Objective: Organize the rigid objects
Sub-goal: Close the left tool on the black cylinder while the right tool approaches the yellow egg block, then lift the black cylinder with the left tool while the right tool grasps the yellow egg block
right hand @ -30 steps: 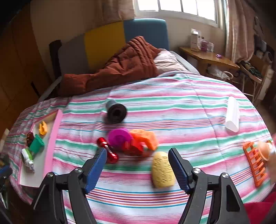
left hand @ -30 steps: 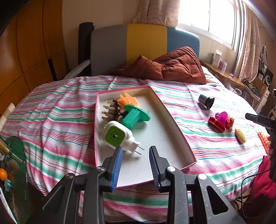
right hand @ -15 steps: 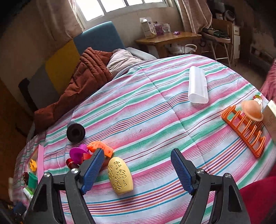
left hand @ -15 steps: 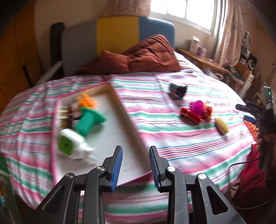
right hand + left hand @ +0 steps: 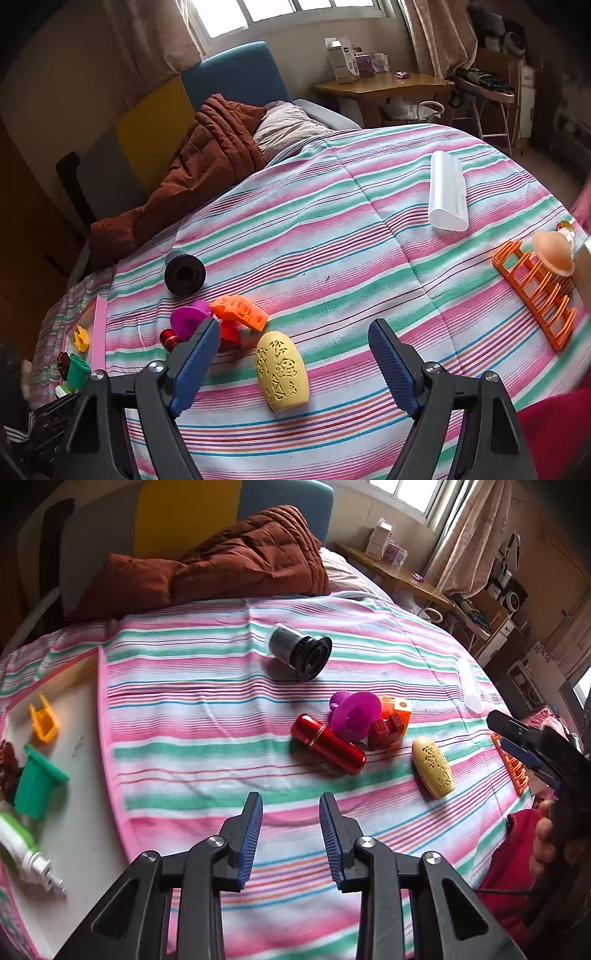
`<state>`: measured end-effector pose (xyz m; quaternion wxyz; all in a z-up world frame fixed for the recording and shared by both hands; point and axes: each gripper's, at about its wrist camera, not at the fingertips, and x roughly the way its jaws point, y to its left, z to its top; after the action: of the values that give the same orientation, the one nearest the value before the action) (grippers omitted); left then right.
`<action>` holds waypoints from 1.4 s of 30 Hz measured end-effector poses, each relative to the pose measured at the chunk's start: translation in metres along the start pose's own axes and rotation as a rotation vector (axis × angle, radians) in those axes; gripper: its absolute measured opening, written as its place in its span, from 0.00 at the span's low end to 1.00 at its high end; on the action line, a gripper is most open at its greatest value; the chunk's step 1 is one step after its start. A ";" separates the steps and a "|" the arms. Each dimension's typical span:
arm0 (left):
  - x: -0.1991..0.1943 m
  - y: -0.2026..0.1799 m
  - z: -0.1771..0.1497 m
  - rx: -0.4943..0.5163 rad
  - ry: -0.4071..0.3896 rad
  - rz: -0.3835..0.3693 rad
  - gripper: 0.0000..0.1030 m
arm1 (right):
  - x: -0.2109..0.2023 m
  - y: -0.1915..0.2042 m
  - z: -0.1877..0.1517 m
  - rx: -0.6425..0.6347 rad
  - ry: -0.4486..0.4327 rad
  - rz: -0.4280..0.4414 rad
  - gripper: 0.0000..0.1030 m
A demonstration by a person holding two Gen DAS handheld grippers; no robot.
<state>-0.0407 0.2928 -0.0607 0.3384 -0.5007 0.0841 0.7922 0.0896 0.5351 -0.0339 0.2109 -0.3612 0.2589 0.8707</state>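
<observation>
left to right: the pink-rimmed tray (image 5: 101,716) holds 4 sorted pieces, gathered there as the collection point. the left gripper (image 5: 290,834), empty, jaws parted by a narrow gap, hangs above the striped bedspread (image 5: 207,716), aimed toward the red cylinder (image 5: 327,743) and purple piece (image 5: 354,716). the yellow perforated case (image 5: 282,371) lies between the wide, empty jaws of the right gripper (image 5: 291,363), probably the next pick. the orange rack (image 5: 535,288) awaits sorting.
</observation>
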 end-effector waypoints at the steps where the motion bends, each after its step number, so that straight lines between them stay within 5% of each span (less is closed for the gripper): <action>1: 0.005 -0.001 0.005 0.007 0.000 0.007 0.31 | 0.001 -0.001 0.001 0.001 0.001 -0.002 0.80; 8: 0.019 0.009 0.066 0.024 -0.026 0.038 0.43 | 0.003 -0.007 0.000 0.057 0.035 0.027 0.81; 11: 0.033 0.014 0.091 -0.032 0.004 -0.054 0.69 | 0.002 -0.004 0.000 0.040 0.033 0.021 0.81; 14: 0.056 0.021 0.115 -0.132 0.051 -0.144 0.69 | 0.002 -0.003 0.000 0.036 0.038 0.025 0.81; 25: 0.137 0.036 0.158 -0.357 0.167 -0.174 0.67 | 0.001 -0.007 0.000 0.068 0.050 0.071 0.82; 30: 0.147 0.022 0.164 -0.309 0.164 -0.103 0.66 | 0.001 -0.008 0.001 0.073 0.045 0.066 0.82; 34: 0.143 0.017 0.160 -0.225 0.157 -0.062 0.52 | 0.002 -0.018 0.002 0.110 0.040 0.055 0.82; 42: 0.085 0.030 0.132 -0.114 0.050 -0.024 0.46 | 0.021 -0.017 -0.002 0.083 0.113 0.054 0.74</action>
<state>-0.1791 0.3713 -0.0756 0.3166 -0.5397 0.0413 0.7790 0.0861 0.5507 -0.0549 0.1872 -0.3936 0.3158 0.8428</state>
